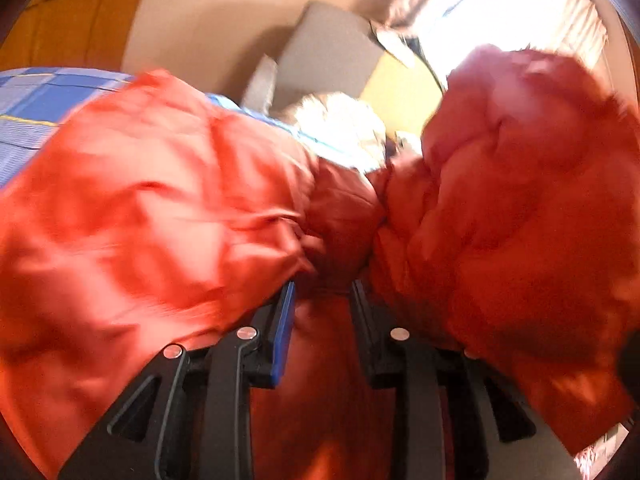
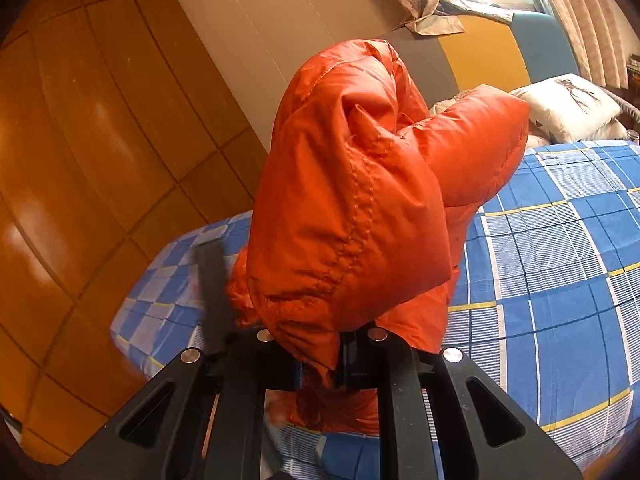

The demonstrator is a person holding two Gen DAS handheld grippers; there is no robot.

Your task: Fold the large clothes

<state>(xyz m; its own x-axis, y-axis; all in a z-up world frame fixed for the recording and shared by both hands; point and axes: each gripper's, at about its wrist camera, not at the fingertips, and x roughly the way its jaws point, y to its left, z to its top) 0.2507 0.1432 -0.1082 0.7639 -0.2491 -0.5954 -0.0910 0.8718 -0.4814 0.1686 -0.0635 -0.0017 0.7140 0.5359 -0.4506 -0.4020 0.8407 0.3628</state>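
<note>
- Left gripper point(image 1: 322, 300): the two black fingers are drawn in on a bunched fold of the orange puffer jacket point(image 1: 160, 220). Fabric fills the gap between them and hides the tips. A blue pad shows on the inner face of the left-hand finger.
- From that pinch the jacket spreads both ways in the left wrist view, one mass toward 9 o'clock and another swelling up toward 2 o'clock. The whole view is motion-blurred, so seams and edges are hard to read.
- Right gripper point(image 2: 318, 360): fingers closed on a padded edge of the same jacket point(image 2: 352, 200). The cloth is squeezed between the jaws just above the finger mounts, and the tips are buried in it.
- Above the right grip the jacket stands up as a tall, puffy lump toward 12 o'clock. Quilted stitching runs down its face, and a rounded lobe bulges toward 2 o'clock.
- A dark strip point(image 2: 214, 292) hangs at 9 o'clock of the lump; blurred, can't tell what it is.
- The jacket's lower part lies on the blue checked bedsheet point(image 2: 560, 280), which runs from 8 o'clock round to 3 o'clock.
- White pillow point(image 2: 568, 108) at 2 o'clock, at the bed's far end.
- Wooden wardrobe panels point(image 2: 80, 160) fill 9 to 11 o'clock.
- Curtains point(image 2: 432, 4) and a bright window at 1 o'clock.
</note>
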